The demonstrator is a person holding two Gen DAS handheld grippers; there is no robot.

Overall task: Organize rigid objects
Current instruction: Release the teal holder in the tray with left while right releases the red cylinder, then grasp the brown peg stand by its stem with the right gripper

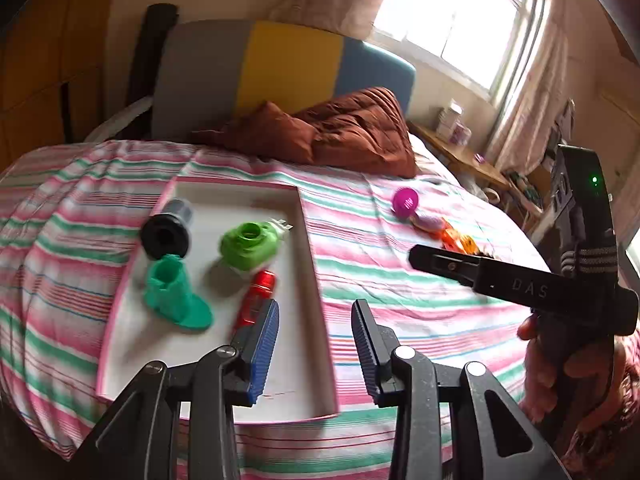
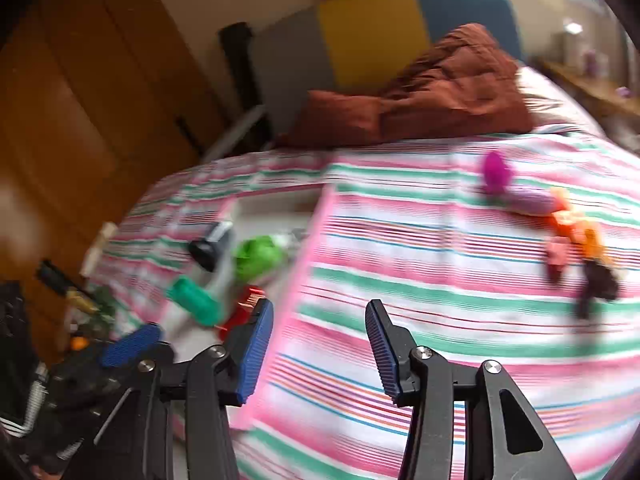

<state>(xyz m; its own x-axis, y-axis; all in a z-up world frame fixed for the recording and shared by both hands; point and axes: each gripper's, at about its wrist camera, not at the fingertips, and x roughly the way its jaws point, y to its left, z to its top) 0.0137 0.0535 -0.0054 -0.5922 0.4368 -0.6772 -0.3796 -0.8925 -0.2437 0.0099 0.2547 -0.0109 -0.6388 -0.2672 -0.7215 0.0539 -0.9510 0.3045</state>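
Note:
A pink-rimmed white tray (image 1: 308, 240) lies on the striped bed. In it are a black cylinder (image 1: 166, 230), a lime-green piece (image 1: 248, 246), a teal boot-shaped piece (image 1: 176, 294) and a red piece (image 1: 258, 298). My left gripper (image 1: 316, 344) is open and empty, low over the tray's right rim. My right gripper (image 2: 320, 348) is open and empty above the bedspread, right of the tray (image 2: 320, 216). A magenta ball (image 1: 405, 201), a lilac piece (image 1: 430, 222) and orange pieces (image 1: 460, 242) lie loose on the bed to the right; they also show in the right wrist view (image 2: 496, 172).
A brown quilt (image 1: 352, 128) is bunched by the grey, yellow and blue headboard (image 1: 288, 68). A wooden wardrobe (image 2: 80, 100) stands left of the bed. A bedside shelf (image 1: 460, 152) sits under the window. A dark object (image 2: 596, 280) lies near the orange pieces.

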